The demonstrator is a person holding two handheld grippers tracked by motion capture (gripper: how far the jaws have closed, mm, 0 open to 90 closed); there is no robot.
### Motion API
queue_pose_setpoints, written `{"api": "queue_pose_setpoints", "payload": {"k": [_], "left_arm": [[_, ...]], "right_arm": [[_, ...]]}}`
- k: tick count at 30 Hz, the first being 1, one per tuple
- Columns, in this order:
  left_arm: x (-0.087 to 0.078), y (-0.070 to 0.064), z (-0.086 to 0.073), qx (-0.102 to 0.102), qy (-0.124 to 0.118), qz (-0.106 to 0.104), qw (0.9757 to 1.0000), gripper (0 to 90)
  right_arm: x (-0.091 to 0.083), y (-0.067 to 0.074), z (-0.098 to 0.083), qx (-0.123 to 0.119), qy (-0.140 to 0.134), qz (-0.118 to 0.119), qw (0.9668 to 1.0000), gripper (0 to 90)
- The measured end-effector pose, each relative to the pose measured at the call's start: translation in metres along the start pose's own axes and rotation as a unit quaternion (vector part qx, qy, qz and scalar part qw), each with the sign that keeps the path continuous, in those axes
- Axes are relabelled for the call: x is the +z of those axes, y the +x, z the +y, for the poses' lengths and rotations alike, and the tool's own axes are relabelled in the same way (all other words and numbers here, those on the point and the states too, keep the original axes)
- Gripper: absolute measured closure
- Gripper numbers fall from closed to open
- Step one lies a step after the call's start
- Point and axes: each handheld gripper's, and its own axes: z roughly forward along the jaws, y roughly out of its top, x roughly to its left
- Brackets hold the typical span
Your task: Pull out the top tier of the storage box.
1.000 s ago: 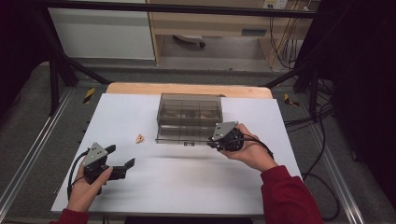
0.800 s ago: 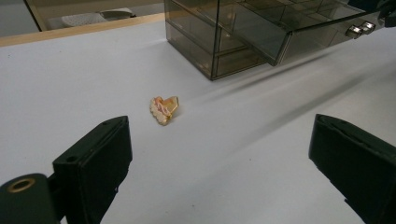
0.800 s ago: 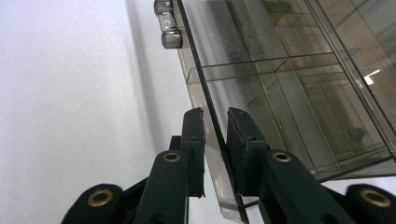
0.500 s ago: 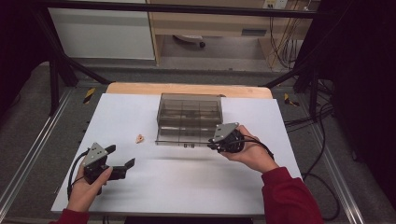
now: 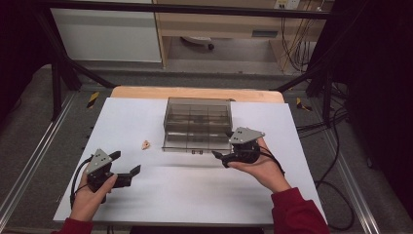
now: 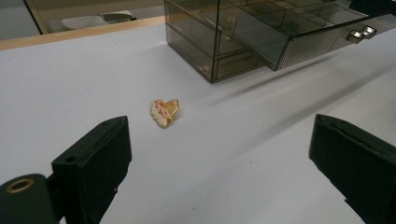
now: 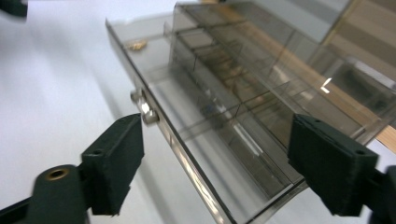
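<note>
While no writing can be read, a white table (image 5: 195, 195) is seen on a grey floor. Nearest, the left gripper (image 5: 127, 165) is held wide open and empty, a small gold clip (image 6: 164, 112) lying beyond it. Farther off, the right gripper (image 5: 220, 157), its jaws just opened, stands against the pulled-out drawer (image 7: 210, 154) of the smoky box (image 5: 197, 114), its knob (image 7: 142, 106) just beside one jaw.

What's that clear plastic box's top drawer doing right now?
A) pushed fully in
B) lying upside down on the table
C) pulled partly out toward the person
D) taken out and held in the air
C: the top drawer juts forward out of the smoky clear box, its small metal knob facing the right hand-held gripper, whose jaws stand open.
</note>
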Motion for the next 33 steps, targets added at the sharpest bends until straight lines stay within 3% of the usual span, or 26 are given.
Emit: {"api": "queue_pose_setpoints", "payload": {"k": [1,7,9,11,18,23,28,31,33], "left_arm": [[0.0,0.0,0.0,0.0,-0.001,0.001,1.0,6.0],[0.0,0.001,0.0,-0.001,-0.001,0.006,1.0,5.8],[0.001,0.001,-0.001,-0.005,-0.002,0.008,1.0,5.7],[0.001,0.001,-0.001,-0.004,0.0,0.009,0.9999,5.7],[0.0,0.001,-0.002,-0.004,0.0,0.013,0.9999,5.7],[0.001,0.002,-0.001,-0.006,0.0,0.015,0.9999,5.7],[0.002,0.0,0.0,0.002,0.003,0.015,0.9999,5.7],[0.001,-0.002,-0.001,0.011,0.005,0.016,0.9998,5.6],[0.001,-0.002,-0.001,0.002,0.004,0.009,0.9999,5.5]], "right_arm": [[0.0,0.0,0.0,0.0,0.0,0.0,1.0,15.6],[-0.01,0.01,0.0,0.041,-0.027,-0.052,0.9975,9.1],[-0.013,0.011,0.0,0.043,-0.027,-0.073,0.996,8.3],[-0.018,0.011,0.001,0.036,-0.034,-0.08,0.9956,6.5],[-0.035,0.01,-0.01,0.062,-0.036,-0.123,0.9898,4.5],[-0.051,0.003,-0.023,0.095,-0.034,-0.138,0.9853,3.9],[-0.064,0.0,-0.043,0.099,-0.02,-0.146,0.9842,3.4],[-0.069,-0.002,-0.056,0.116,-0.014,-0.148,0.9821,5.1],[-0.076,-0.001,-0.066,0.124,-0.009,-0.153,0.9804,5.2]]}}
